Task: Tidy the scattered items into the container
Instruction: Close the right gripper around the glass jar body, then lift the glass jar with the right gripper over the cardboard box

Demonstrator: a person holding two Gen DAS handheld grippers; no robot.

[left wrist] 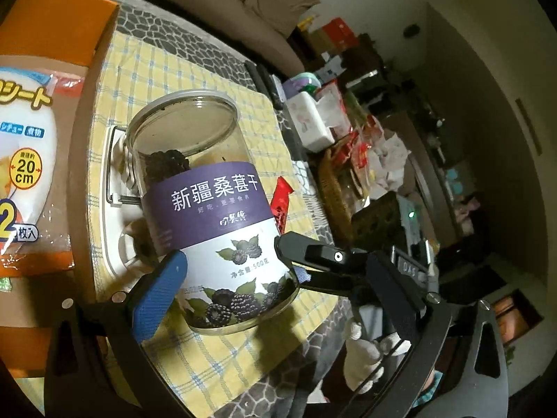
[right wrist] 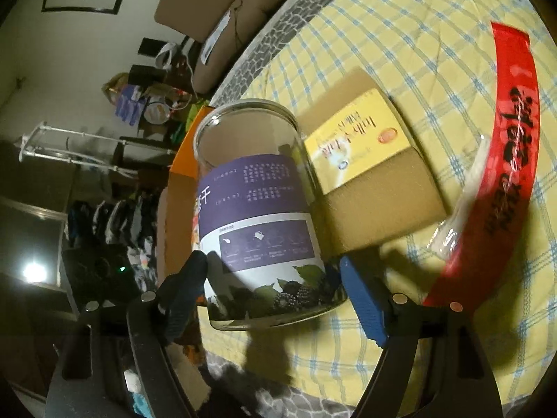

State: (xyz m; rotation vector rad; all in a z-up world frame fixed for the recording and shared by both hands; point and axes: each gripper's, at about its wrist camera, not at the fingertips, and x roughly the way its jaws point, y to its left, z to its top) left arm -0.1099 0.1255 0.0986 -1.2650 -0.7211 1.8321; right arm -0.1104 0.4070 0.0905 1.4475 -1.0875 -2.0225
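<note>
A clear plastic jar (left wrist: 216, 216) with a purple and white mulberry label stands over the yellow checked cloth; it also shows in the right wrist view (right wrist: 261, 216). My right gripper (right wrist: 271, 289) has its fingers on both sides of the jar's lower part, shut on it. In the left wrist view the right gripper's black finger (left wrist: 313, 257) touches the jar. My left gripper (left wrist: 275, 296) is spread wide around the jar's base, its blue pad (left wrist: 156, 296) beside the jar. The orange cardboard box (left wrist: 52, 28) lies at the left and holds a packet (left wrist: 24, 160).
A white tray with a wire handle (left wrist: 111, 174) lies behind the jar. A yellow box on a brown carton (right wrist: 358, 142) and a red packet (right wrist: 501, 160) lie on the cloth (right wrist: 400, 35). A cluttered side table (left wrist: 341, 139) stands to the right.
</note>
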